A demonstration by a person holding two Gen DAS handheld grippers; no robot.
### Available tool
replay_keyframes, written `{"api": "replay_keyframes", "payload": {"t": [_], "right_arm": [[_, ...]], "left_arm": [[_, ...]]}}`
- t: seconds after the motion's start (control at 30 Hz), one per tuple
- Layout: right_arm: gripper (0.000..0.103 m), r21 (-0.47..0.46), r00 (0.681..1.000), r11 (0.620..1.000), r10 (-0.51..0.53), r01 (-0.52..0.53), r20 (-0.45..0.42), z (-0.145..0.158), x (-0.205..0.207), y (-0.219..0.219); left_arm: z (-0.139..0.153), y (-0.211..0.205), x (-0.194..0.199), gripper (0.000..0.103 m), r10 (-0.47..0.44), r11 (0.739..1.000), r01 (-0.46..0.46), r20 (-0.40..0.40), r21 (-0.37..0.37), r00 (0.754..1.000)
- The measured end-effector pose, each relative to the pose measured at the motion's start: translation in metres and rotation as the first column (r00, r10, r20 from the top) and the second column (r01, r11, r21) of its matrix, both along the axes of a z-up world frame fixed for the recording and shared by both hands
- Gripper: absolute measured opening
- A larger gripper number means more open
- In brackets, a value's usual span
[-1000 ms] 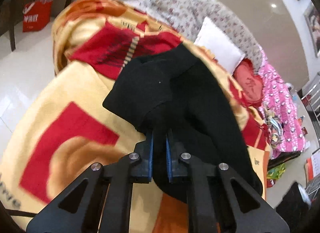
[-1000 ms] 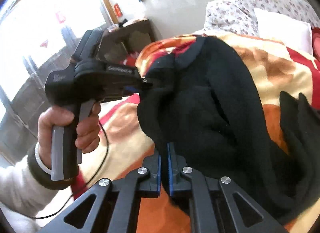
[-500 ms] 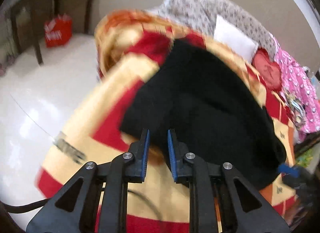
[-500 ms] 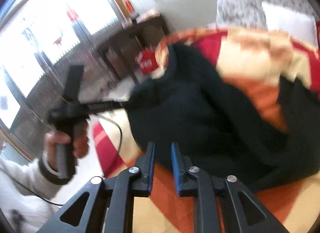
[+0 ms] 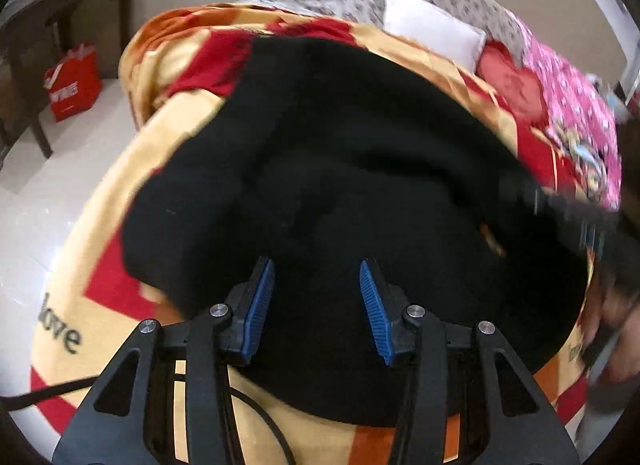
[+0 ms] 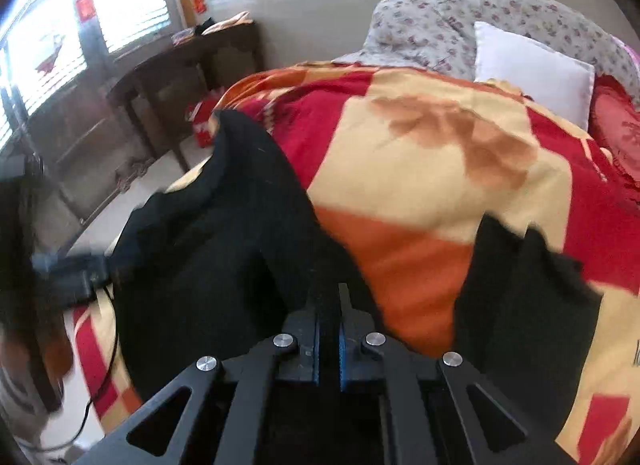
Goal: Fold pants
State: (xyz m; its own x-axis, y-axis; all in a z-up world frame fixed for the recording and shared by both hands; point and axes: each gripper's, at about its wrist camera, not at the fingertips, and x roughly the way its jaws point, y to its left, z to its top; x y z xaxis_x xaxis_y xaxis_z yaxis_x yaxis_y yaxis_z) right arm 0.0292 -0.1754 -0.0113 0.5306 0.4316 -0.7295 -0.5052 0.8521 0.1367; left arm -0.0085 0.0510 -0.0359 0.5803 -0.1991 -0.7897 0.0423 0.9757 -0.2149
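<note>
The black pants (image 5: pixel 340 145) lie bunched on a red, orange and cream blanket (image 5: pixel 100 265) on the bed. My left gripper (image 5: pixel 316 265) hovers just over their near part. Its jaws are opening, the blue pads (image 5: pixel 260 297) stand apart, and the cloth lies under them, not pinched. In the right wrist view the pants (image 6: pixel 224 245) run up into my right gripper (image 6: pixel 328 289), which is shut on a fold of them. A second black part (image 6: pixel 520 285) lies to the right. The other gripper (image 6: pixel 72 269) shows blurred at the left edge.
A white pillow (image 6: pixel 532 73) and a flowered quilt (image 6: pixel 440 21) lie at the head of the bed, with pink bedding (image 5: pixel 572 105) on the right. A dark wooden table (image 6: pixel 180 77) and a red bag (image 5: pixel 72 85) stand on the pale floor by the bed.
My left gripper let go of the pants and its jaws spread apart. My right gripper opened, shifted, and shut again on the cloth. The pants dropped from a lifted bunch onto the blanket.
</note>
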Motion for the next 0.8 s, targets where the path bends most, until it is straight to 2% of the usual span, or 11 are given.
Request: {"api": "replay_keyframes", "payload": {"t": [0.07,0.2,0.27,0.33,0.47,0.57,0.63,0.67,0.7,0.73,0.8], "right_arm": [[0.005,-0.069,0.998,0.998,-0.006,0.011,0.070,0.018,0.017,0.008],[0.005,-0.168,0.980,0.985,0.002,0.031,0.197,0.054,0.054,0.028],[0.005,-0.190,0.975,0.981,0.019,0.024,0.222,0.061,0.077,0.048],[0.005,-0.224,0.972,0.974,0.029,0.025,0.232,0.055,0.101,0.073],[0.005,-0.235,0.990,0.972,0.037,-0.003,0.138,0.013,0.131,0.102],[0.007,-0.164,0.997,0.986,0.051,-0.039,0.065,0.005,0.124,0.094],[0.015,-0.082,0.996,0.996,0.049,-0.042,0.076,0.025,0.104,0.070],[0.031,-0.059,0.996,0.997,0.044,-0.039,0.082,0.034,0.095,0.057],[0.056,-0.043,0.995,0.999,0.030,-0.026,0.097,0.047,0.082,0.037],[0.065,-0.044,0.994,0.999,0.010,-0.005,0.113,0.056,0.068,0.017],[0.070,-0.075,0.993,0.995,-0.059,0.067,0.106,0.064,0.050,-0.024]], "left_arm": [[-0.004,-0.003,-0.001,0.043,-0.008,1.000,0.008,0.002,0.015,1.000],[-0.006,-0.002,0.002,0.043,-0.004,1.000,0.004,-0.013,-0.024,1.000],[-0.007,-0.003,0.003,0.043,-0.002,1.000,0.002,-0.009,-0.022,1.000],[-0.008,-0.005,0.004,0.044,0.000,1.000,0.000,-0.002,-0.009,1.000],[-0.007,-0.010,0.004,0.044,0.000,1.000,-0.001,0.000,0.016,1.000],[-0.008,-0.006,0.006,0.044,0.002,1.000,-0.002,-0.002,0.008,1.000],[-0.007,-0.006,0.006,0.044,0.000,1.000,0.000,-0.004,0.016,1.000],[-0.007,-0.007,0.006,0.044,0.001,1.000,-0.001,-0.006,0.019,1.000],[-0.006,-0.006,0.007,0.044,0.001,1.000,-0.001,-0.006,0.019,1.000],[-0.005,-0.005,0.007,0.044,0.003,1.000,-0.003,-0.005,0.014,1.000],[-0.001,-0.002,0.005,0.044,0.018,1.000,-0.018,0.002,-0.003,1.000]]}}
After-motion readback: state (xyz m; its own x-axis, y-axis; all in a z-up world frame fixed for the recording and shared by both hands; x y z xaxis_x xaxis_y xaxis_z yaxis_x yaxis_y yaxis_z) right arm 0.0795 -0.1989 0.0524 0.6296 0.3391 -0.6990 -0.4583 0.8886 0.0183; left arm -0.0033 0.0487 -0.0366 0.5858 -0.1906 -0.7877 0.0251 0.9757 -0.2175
